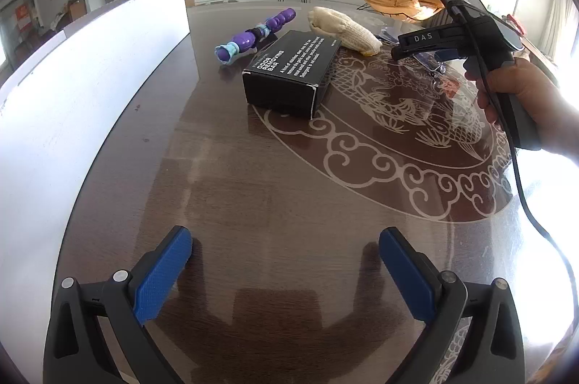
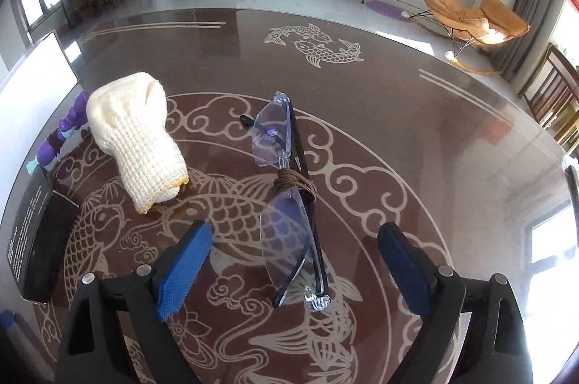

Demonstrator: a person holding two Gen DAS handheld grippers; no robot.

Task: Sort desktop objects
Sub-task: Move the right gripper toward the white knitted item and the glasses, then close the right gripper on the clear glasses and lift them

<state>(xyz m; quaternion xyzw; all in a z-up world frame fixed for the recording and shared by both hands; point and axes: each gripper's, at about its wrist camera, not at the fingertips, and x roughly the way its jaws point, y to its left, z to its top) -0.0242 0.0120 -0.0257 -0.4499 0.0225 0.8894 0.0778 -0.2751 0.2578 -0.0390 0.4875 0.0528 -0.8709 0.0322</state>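
A black box (image 1: 289, 72) lies on the dark table, with a purple toy (image 1: 253, 34) and a cream knitted glove (image 1: 343, 29) behind it. My left gripper (image 1: 286, 253) is open and empty, well short of the box. In the right wrist view, folded clear glasses (image 2: 286, 195) with a brown cord wound round them lie between the open fingers of my right gripper (image 2: 295, 239), which hovers above them. The glove (image 2: 137, 145), the purple toy (image 2: 65, 134) and the box (image 2: 36, 239) lie to the left. The right gripper body (image 1: 470, 36) shows in the left wrist view, held by a hand.
A white board (image 1: 90, 87) stands along the table's left side. The round table (image 2: 452, 130) has a fish and cloud pattern under glass. A cable (image 1: 524, 203) hangs from the right gripper. Chairs stand beyond the right edge.
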